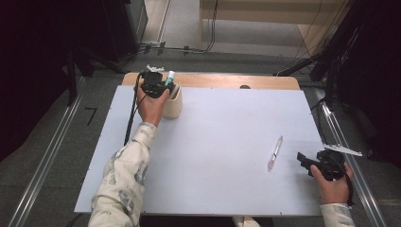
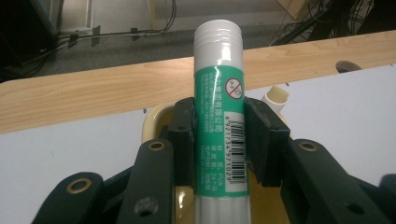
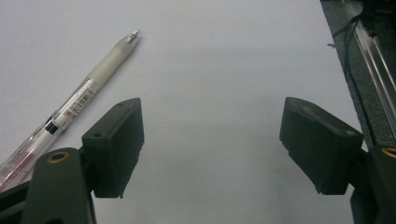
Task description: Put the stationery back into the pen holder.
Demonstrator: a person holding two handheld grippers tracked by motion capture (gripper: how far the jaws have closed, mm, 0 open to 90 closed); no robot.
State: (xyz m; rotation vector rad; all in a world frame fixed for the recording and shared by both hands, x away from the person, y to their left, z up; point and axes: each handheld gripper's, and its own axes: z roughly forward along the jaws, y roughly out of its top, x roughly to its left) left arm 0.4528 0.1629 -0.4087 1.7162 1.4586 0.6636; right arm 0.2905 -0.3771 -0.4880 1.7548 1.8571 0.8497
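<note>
A green and white glue stick [image 2: 218, 116] stands upright between the pads of my left gripper [image 2: 218, 140], which is shut on it. In the high view that gripper [image 1: 158, 85] hovers over a cream cup [image 1: 173, 105] at the table's far left, with the glue stick [image 1: 169, 77] poking up above the rim. The cup's yellow rim [image 2: 150, 119] shows just behind the jaws. My right gripper [image 3: 210, 140] is open and holds nothing, low over the white table near the right edge [image 1: 307, 163]. A clear pen with a red end [image 1: 275, 152] lies just left of it [image 3: 70, 109].
The white sheet [image 1: 222, 142] covers most of the wooden table [image 1: 222, 80]. A small pale tube end [image 2: 276, 97] shows beside the cup. Metal rails run along the floor on both sides. Cables lie on the floor beyond the far edge.
</note>
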